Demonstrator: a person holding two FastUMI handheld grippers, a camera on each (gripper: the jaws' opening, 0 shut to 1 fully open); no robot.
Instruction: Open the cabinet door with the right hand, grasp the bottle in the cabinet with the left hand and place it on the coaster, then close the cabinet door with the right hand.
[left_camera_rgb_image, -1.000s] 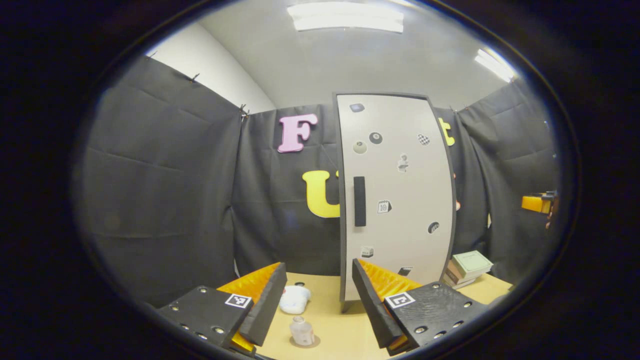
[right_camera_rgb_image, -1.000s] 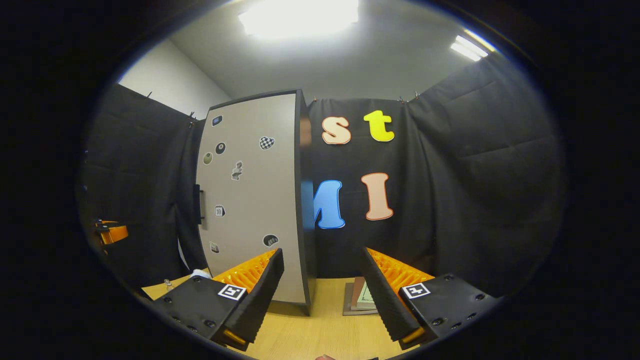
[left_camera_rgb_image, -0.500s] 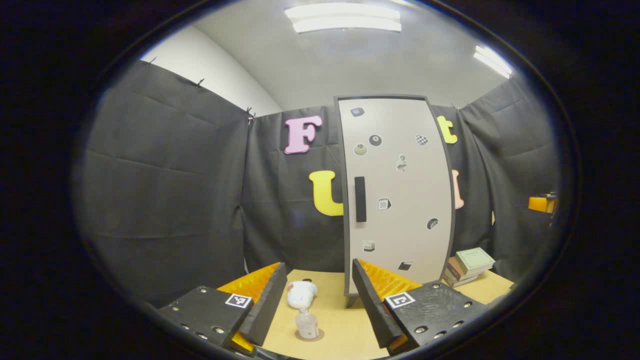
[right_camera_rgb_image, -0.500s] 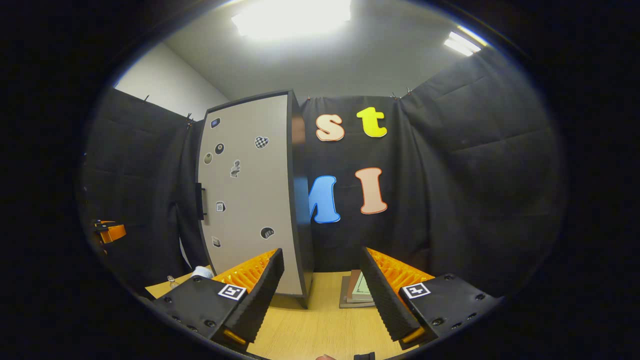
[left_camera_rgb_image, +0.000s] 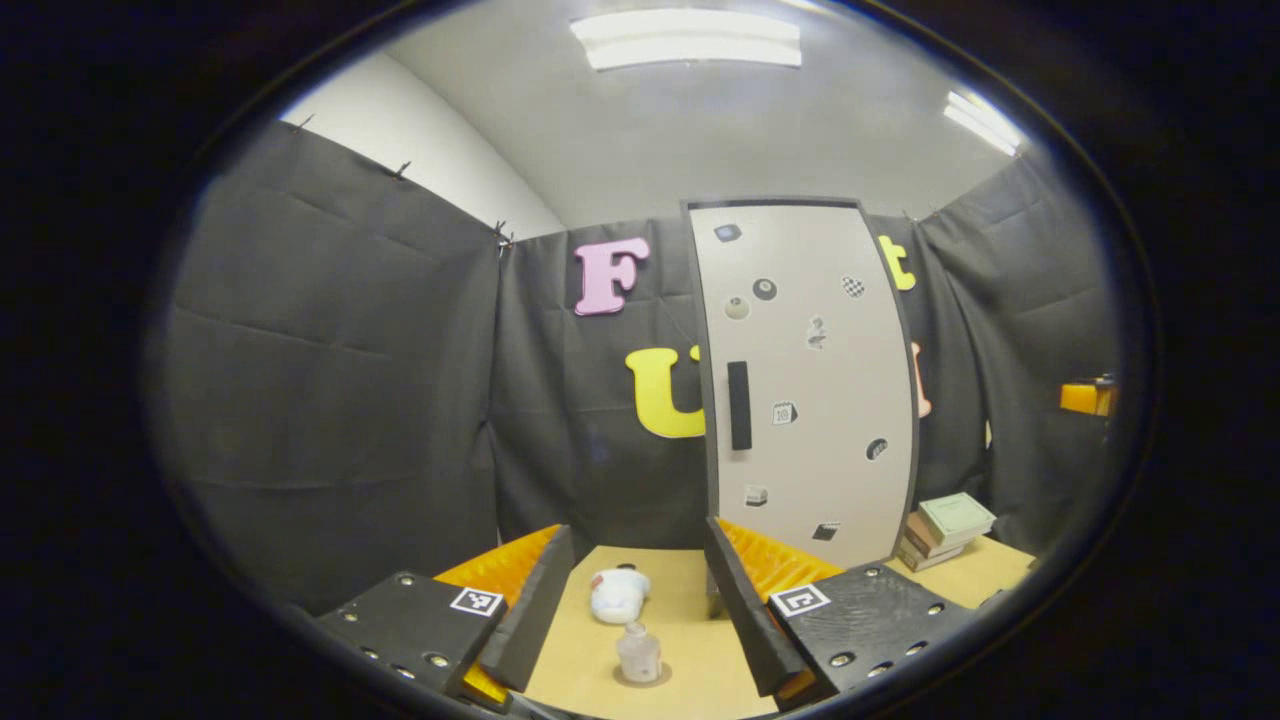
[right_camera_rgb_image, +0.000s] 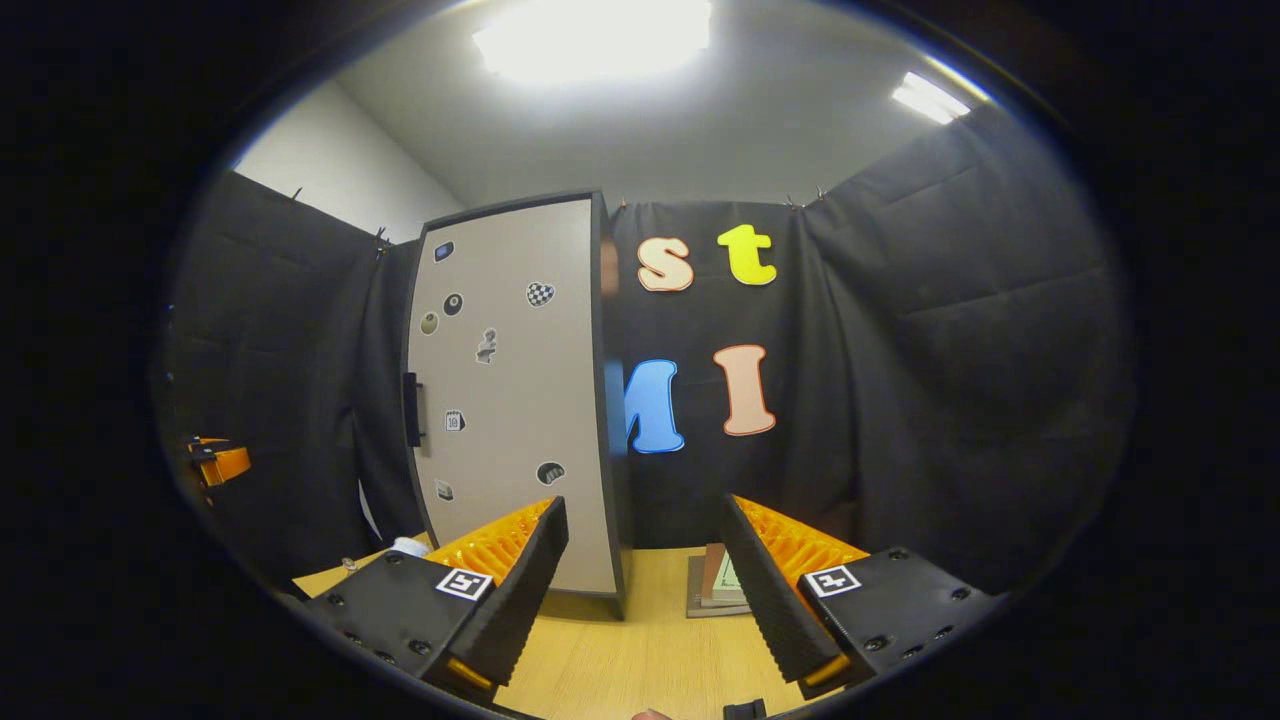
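While the bottle (left_camera_rgb_image: 638, 653) stands upright on its coaster (left_camera_rgb_image: 640, 676) between the left gripper (left_camera_rgb_image: 636, 590)'s spread, empty fingers, the cabinet door (right_camera_rgb_image: 510, 400) looks shut — ahead-left of the right gripper (right_camera_rgb_image: 640, 590), also open and empty, task seemingly done.

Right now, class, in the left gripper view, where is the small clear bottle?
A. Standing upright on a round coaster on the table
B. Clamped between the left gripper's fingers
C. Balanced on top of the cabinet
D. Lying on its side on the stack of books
A: the bottle stands upright on the coaster on the table, free between the fingers of the open left gripper.
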